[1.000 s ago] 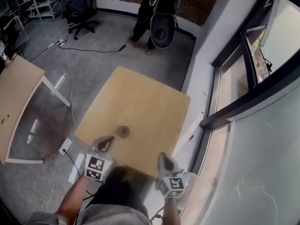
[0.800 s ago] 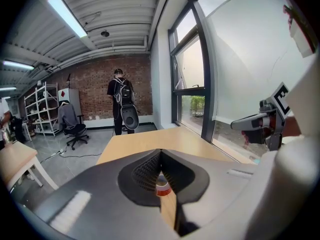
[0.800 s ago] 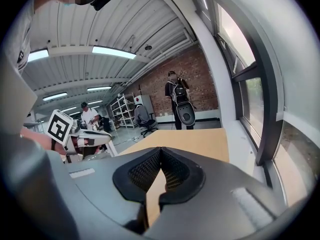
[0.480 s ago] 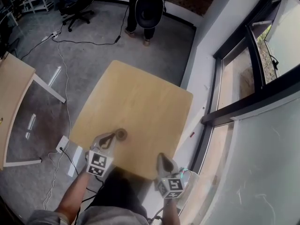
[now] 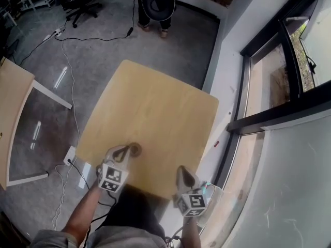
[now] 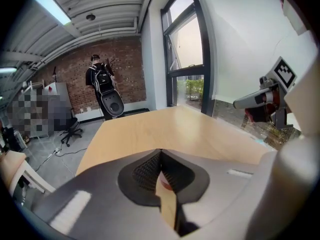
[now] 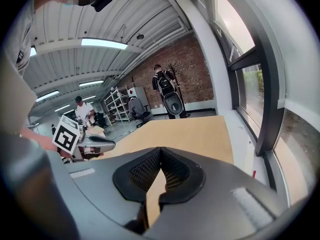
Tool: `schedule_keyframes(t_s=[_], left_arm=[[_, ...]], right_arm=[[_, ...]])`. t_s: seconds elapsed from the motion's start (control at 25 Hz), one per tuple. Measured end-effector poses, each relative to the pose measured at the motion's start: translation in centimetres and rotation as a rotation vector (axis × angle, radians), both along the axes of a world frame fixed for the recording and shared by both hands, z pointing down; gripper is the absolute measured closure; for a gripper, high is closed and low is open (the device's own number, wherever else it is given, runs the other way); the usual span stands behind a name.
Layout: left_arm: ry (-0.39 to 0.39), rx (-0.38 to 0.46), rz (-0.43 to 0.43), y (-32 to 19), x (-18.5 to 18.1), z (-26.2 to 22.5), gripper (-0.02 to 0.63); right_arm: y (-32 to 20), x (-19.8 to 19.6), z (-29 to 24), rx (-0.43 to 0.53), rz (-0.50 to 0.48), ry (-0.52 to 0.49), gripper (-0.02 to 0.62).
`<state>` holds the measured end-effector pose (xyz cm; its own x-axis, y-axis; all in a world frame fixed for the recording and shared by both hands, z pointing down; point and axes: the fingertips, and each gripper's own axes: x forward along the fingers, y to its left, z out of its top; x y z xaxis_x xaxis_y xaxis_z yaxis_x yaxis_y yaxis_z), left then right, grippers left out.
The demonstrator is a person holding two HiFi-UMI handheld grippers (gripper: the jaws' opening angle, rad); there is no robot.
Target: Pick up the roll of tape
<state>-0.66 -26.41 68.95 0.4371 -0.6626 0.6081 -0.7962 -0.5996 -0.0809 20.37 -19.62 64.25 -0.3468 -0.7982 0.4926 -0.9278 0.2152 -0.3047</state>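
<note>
the roll of tape (image 5: 136, 148) is looking light and stiff; its ring wall is offering the best pinch. left gripper (image 5: 125, 151) and right gripper (image 5: 181, 169) are holding nothing, jaws together.

- Square pale-wood worktop (image 5: 155, 107) at centre, grey floor (image 5: 103, 50) all round.
- Second wood table (image 5: 13, 112) at 9 o'clock.
- Dark-framed windows (image 5: 266, 76) at 3 o'clock.
- Brick wall (image 6: 70, 69) far end; ceiling strip lights (image 7: 102, 44) on.
- Office chair (image 5: 80, 9) at 11 o'clock.
</note>
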Motion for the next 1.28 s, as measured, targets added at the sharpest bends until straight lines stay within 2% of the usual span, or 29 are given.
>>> schedule_keyframes(t_s=[0.16,0.44,0.76,1.28], left_arm=[[-0.03,-0.013,0.008,-0.5,0.2,1.1,0.595],[-0.048,-0.089,0.049,-0.9,0.4,3.2,0.491],[-0.109,-0.151,0.125,-1.0,1.2,5.3,0.467],[-0.074,-0.201,0.149,-1.4,1.7,6.5,0.454]], right_arm=[[-0.6,0.1,0.3,-0.009,0.002,-0.005,0.581],[-1.4,-0.3,1.5,-0.035,0.001,-0.014,0.581],[-2.6,0.2,2.1,-0.049,0.023,-0.028,0.581],[-3.3,0.3,2.9,-0.044,0.053,-0.03,0.581]])
